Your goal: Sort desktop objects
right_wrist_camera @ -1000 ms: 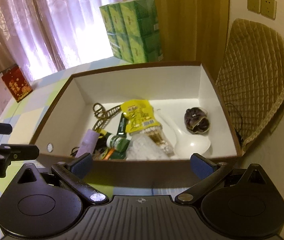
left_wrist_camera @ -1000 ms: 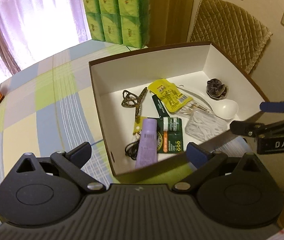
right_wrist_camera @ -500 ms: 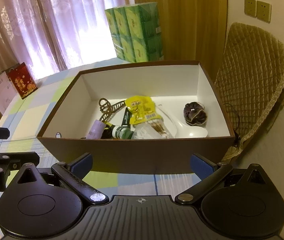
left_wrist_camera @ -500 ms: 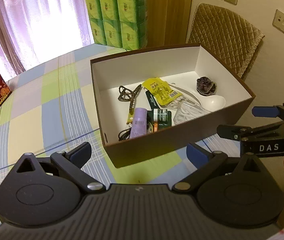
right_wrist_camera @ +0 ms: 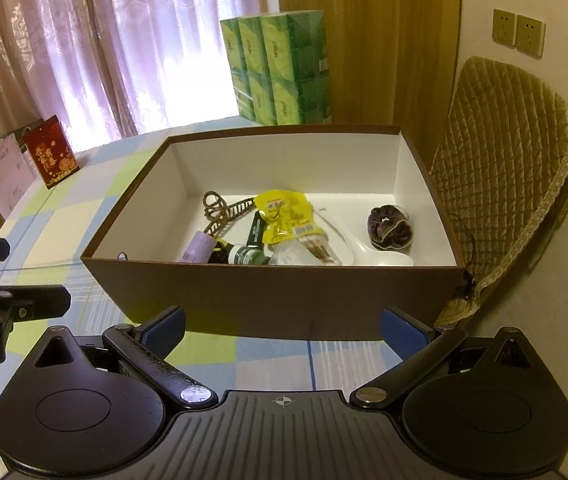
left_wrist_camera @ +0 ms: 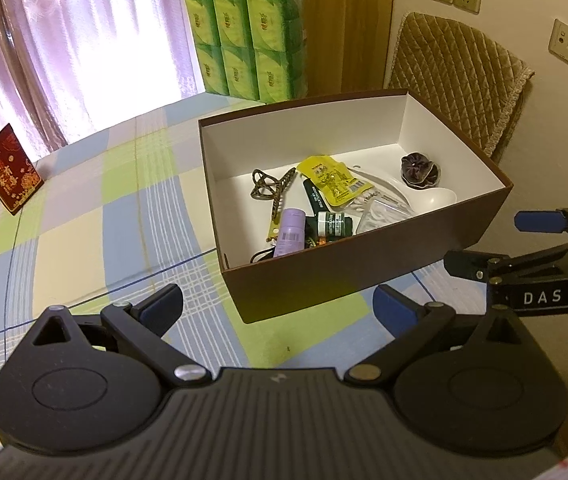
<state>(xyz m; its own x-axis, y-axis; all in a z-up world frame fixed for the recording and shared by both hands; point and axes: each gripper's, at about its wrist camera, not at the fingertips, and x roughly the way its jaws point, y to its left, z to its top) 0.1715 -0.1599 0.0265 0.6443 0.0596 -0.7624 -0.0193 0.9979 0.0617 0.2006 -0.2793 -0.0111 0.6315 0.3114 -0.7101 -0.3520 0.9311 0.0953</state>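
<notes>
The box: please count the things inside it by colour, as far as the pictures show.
Inside the box:
Yellow: 1, packet
Purple: 2, tube, scrunchie
Green: 2, bottle, stick
White: 1, spoon
Clear: 1, bag
Brown: 1, clip
Black: 1, cord, partly hidden
Total: 9

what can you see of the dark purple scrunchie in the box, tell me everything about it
The dark purple scrunchie is a gathered ring of velvety-looking fabric, bunched into soft folds with a small pale glint near its centre. It lies inside the brown box on the white floor, in the far right corner, apart from the main clutter. It rests against the white spoon, by the bowl end. Neither gripper is near it.
</notes>
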